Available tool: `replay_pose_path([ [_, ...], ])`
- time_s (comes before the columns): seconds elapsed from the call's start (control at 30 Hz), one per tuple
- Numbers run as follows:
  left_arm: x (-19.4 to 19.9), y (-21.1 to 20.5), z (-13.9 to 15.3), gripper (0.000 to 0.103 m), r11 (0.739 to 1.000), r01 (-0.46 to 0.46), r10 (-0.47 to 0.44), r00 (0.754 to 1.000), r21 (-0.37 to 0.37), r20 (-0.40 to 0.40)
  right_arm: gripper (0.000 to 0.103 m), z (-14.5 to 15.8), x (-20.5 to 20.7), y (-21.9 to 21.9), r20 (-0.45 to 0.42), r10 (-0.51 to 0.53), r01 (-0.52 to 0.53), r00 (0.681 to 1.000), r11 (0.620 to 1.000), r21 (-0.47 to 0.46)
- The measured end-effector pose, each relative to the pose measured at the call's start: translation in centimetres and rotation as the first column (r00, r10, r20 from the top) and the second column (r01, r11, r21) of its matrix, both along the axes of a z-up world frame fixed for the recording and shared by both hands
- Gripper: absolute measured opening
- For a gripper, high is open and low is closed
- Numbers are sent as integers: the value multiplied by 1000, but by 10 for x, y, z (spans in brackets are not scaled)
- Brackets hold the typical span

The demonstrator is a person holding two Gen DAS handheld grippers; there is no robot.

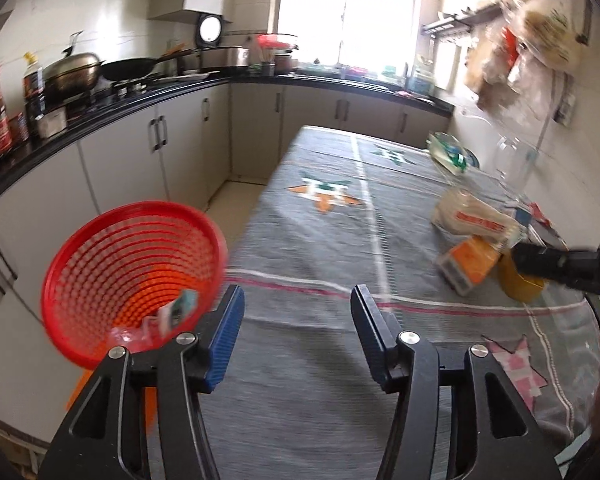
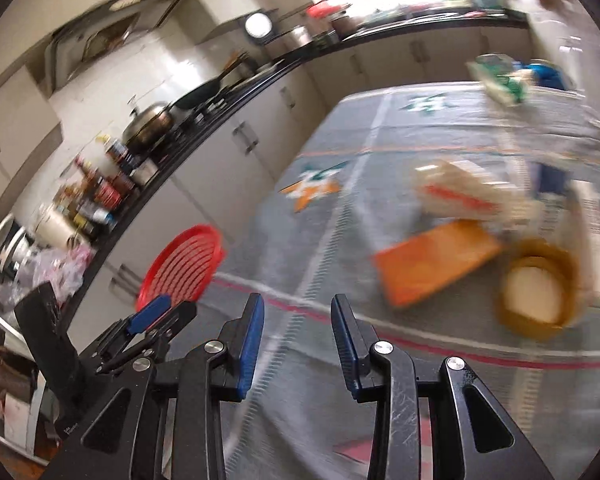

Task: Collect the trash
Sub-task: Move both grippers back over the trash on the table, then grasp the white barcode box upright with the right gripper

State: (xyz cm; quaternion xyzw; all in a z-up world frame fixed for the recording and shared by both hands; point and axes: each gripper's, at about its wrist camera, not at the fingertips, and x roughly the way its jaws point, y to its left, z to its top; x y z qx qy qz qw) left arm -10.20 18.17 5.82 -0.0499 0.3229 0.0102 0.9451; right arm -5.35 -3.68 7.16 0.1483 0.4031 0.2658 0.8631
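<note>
Trash lies heaped on the grey woven tablecloth (image 1: 320, 248): a flat orange carton (image 1: 470, 266), a crinkled clear packet with a red label (image 1: 474, 216) resting on top of it, and a round yellow tub (image 2: 536, 292) with a pale inside just beside the carton. A red plastic basket (image 1: 134, 276), round and slotted like a sieve, stands off the table's edge on the counter side, with a few small wrappers (image 1: 172, 316) in its bottom. The left gripper (image 1: 298, 312) is near the basket, its ribbed blue pads standing wide apart with nothing between them. The right gripper (image 2: 298, 328) hangs over the cloth, short of the carton, jaws moderately parted and empty. Both views are blurred.
</note>
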Motion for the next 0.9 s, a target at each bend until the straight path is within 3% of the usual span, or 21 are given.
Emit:
replay_pose_path([
  [0.1, 5, -24, 1, 58, 999, 46, -46, 999, 23, -3, 38, 10, -1, -49, 28, -113, 113, 993, 994, 4],
  [0.2, 10, -43, 0, 59, 996, 82, -82, 997, 41, -11, 38, 13, 5, -99, 32, -255, 255, 966, 967, -8],
  [0.33, 18, -70, 0, 62, 988, 139, -137, 990, 70, -26, 38, -4, 32, -146, -67, -358, 356, 931, 934, -38],
  [0.43, 21, -88, 4, 74, 978, 181, -179, 983, 107, -26, 38, -22, 50, -159, -131, -356, 356, 925, 934, -20],
  [0.63, 30, -116, 8, 84, 948, 262, -258, 965, 181, -44, 37, -43, 80, -154, -186, -355, 350, 916, 935, -62],
  [0.7, 39, -125, 7, 85, 940, 282, -275, 959, 193, -63, 22, -52, 84, -157, -206, -348, 343, 914, 937, -64],
  [0.77, 51, -134, 5, 86, 928, 307, -295, 952, 209, -86, 14, -57, 86, -160, -202, -337, 334, 920, 941, -51],
  [0.87, 70, -147, 0, 87, 913, 327, -305, 944, 243, -125, 14, -54, 82, -169, -147, -338, 340, 930, 940, -13],
  [0.9, 77, -153, -3, 87, 901, 362, -338, 931, 240, -139, 14, -50, 79, -171, -115, -325, 328, 939, 945, 10],
])
